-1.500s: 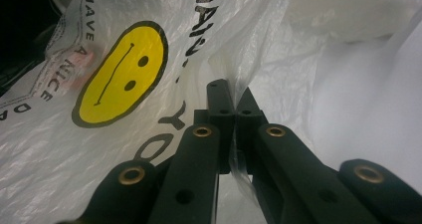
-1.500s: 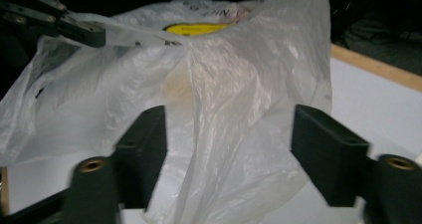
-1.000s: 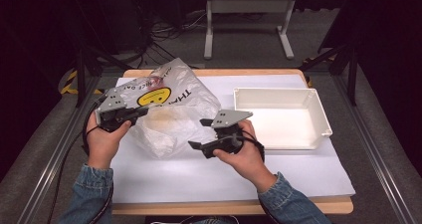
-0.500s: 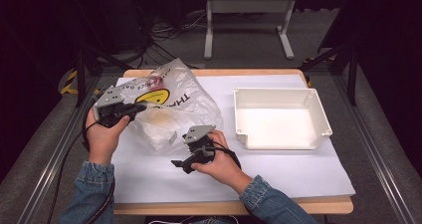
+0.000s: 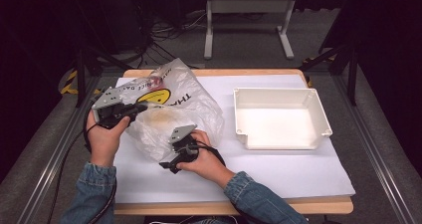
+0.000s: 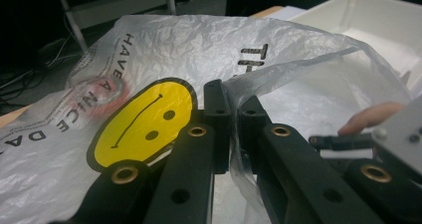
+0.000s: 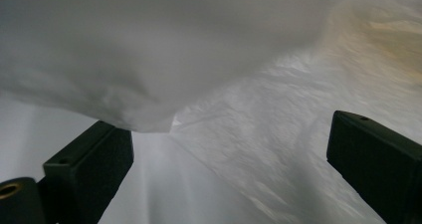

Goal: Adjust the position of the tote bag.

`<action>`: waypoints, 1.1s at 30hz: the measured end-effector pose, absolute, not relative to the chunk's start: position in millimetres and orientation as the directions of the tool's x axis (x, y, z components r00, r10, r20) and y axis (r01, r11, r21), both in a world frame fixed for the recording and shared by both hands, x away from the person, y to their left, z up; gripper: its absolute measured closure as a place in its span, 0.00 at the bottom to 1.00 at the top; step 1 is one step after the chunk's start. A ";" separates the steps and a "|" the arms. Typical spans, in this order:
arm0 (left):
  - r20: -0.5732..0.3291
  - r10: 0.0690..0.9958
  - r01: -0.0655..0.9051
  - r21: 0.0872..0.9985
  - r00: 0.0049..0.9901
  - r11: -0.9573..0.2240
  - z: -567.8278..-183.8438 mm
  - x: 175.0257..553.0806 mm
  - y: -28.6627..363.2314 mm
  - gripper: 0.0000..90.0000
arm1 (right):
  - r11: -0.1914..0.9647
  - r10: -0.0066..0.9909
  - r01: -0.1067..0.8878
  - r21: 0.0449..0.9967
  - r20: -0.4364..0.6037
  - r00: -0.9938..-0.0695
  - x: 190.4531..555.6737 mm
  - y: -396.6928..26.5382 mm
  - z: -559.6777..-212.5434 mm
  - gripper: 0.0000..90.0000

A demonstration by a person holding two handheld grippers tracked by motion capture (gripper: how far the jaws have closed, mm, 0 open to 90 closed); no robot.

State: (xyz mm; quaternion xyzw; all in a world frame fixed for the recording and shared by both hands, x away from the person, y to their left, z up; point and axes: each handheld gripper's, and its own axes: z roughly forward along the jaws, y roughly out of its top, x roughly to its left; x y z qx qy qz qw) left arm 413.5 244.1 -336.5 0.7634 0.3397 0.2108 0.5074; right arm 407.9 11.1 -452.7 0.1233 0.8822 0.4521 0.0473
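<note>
Pinching a fold of thin plastic, the left gripper (image 5: 130,111) holds up the rim of a translucent shopping bag (image 5: 191,102) that lies on the left half of the desk (image 5: 278,171), close to its far edge; the jaws are nearly closed, with the film caught between them, as the left gripper view makes plain. The bag carries a yellow smiley face (image 6: 144,122) and dark lettering, and something pale brown shows dimly through it. Lifting the rim likely keeps the mouth open so the other tool can get in. The right gripper (image 5: 169,165) sits near the desk's front edge, just at the bag's near side, jaws spread wide and holding nothing; the right gripper view looks between them at crumpled white film. A white plastic tray (image 5: 318,119) stands empty on the right half of the desk, well apart from the bag, probably waiting to receive whatever the bag holds.
</note>
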 end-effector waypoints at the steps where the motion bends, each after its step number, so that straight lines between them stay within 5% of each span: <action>1: -0.026 0.736 0.306 0.919 0.676 -0.248 -336.2 413.4 245.8 0.97 | 0.563 0.248 0.172 0.808 0.034 -0.968 406.5 14.1 -452.8 0.05; 8: -0.021 0.732 0.308 0.915 0.681 -0.261 -337.9 414.1 244.4 0.96 | 0.575 0.167 0.115 0.810 0.021 -0.986 398.8 35.3 -453.6 0.16; 12: -0.013 0.726 0.309 0.910 0.687 -0.277 -338.5 413.8 243.6 0.95 | 0.600 0.117 0.085 0.795 0.017 -0.993 398.4 34.7 -451.6 0.77; 15: -0.014 0.725 0.313 0.908 0.688 -0.279 -338.4 412.9 243.6 0.95 | 0.578 0.105 0.097 0.810 0.043 -0.993 396.6 26.6 -445.8 1.00; 33: 0.047 0.661 0.247 0.906 0.749 -0.345 -321.8 391.7 225.4 0.94 | 0.537 -0.014 0.059 0.842 0.079 -0.997 348.6 -24.1 -398.1 1.00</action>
